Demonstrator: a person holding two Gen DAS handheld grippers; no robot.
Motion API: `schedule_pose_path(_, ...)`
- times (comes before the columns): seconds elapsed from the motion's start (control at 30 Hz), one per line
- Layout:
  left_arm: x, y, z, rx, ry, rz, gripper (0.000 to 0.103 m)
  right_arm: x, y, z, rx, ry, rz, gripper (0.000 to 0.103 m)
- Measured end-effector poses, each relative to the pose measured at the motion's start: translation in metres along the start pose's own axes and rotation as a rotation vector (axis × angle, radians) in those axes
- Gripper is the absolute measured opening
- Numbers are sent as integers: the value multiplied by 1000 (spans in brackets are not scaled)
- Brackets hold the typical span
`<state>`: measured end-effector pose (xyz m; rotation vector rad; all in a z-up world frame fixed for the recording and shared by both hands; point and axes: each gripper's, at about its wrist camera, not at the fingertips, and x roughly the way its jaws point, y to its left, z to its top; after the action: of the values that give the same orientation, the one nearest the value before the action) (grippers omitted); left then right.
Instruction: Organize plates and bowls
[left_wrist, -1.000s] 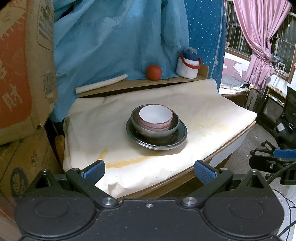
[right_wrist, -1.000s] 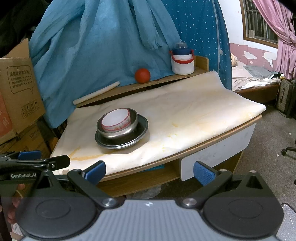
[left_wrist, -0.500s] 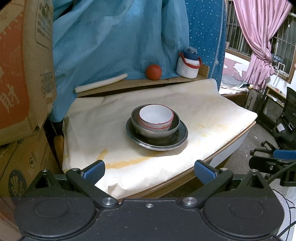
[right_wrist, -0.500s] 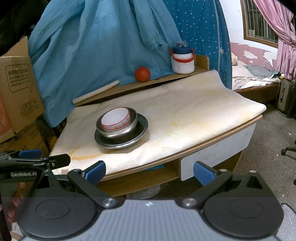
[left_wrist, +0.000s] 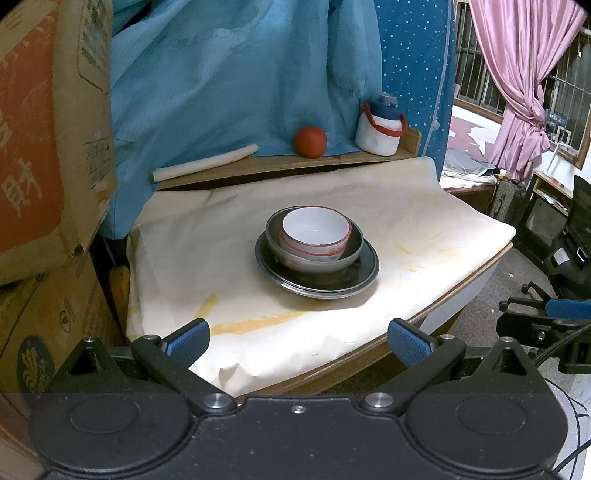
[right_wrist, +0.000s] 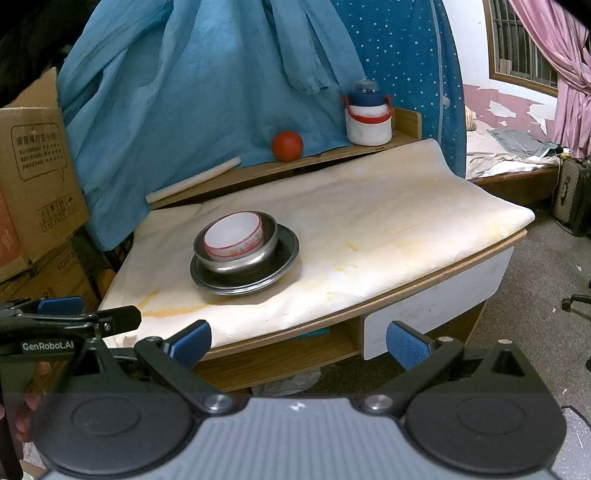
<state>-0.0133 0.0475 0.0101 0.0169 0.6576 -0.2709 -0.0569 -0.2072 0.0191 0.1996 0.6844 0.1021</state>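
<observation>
Stacked bowls unmoved; both hand-held grippers stay open, empty

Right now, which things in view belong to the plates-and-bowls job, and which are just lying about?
Job:
white bowl, red-rimmed, innermost
steel bowl holding it
dark plate at the bottom
left claw and right claw, both open and empty

Lying about:
red ball, white jug and rolled paper on the back shelf
cardboard boxes
</observation>
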Motion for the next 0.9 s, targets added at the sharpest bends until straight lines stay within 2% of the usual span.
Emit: schedule_pose_path(0.9, -3, -4, -1, -3, -5, 5, 102, 1, -5, 1, -10, 3, 9, 103)
